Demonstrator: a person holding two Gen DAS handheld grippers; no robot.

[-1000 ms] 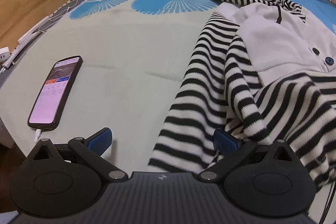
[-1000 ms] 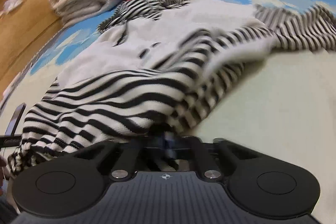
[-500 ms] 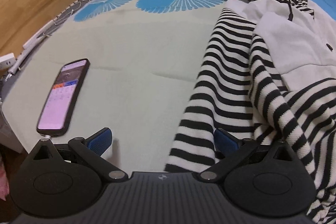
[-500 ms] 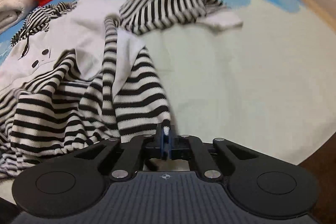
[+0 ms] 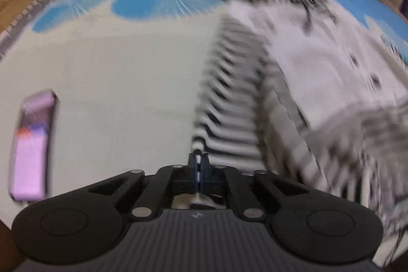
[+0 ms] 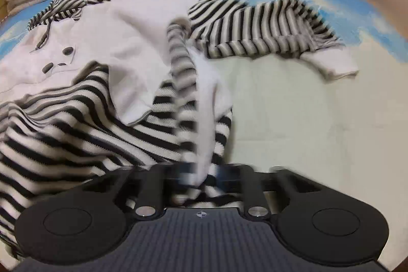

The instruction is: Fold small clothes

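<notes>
Two grippers on one top [image 6: 107, 83], and you've got the bed [image 6: 306, 124] as your stage! Your left gripper [image 5: 198, 165] has its fingers pinched tight on the near striped hem. Your right gripper [image 6: 201, 175] is closing, cloth between the fingers, though blur hides whether they press. Top lies spread ahead, long axis running near to far, hood [image 6: 76, 0] at the far end. Right sleeve [image 6: 267, 27] sprawls far right, nearer your right hand.

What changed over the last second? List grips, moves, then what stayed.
The left gripper, open a second ago, has shut on the black-and-white striped knit hoodie at its edge. The right gripper, closing, has hem fabric between its pads. The hoodie shifted. The lit phone stayed put.
</notes>
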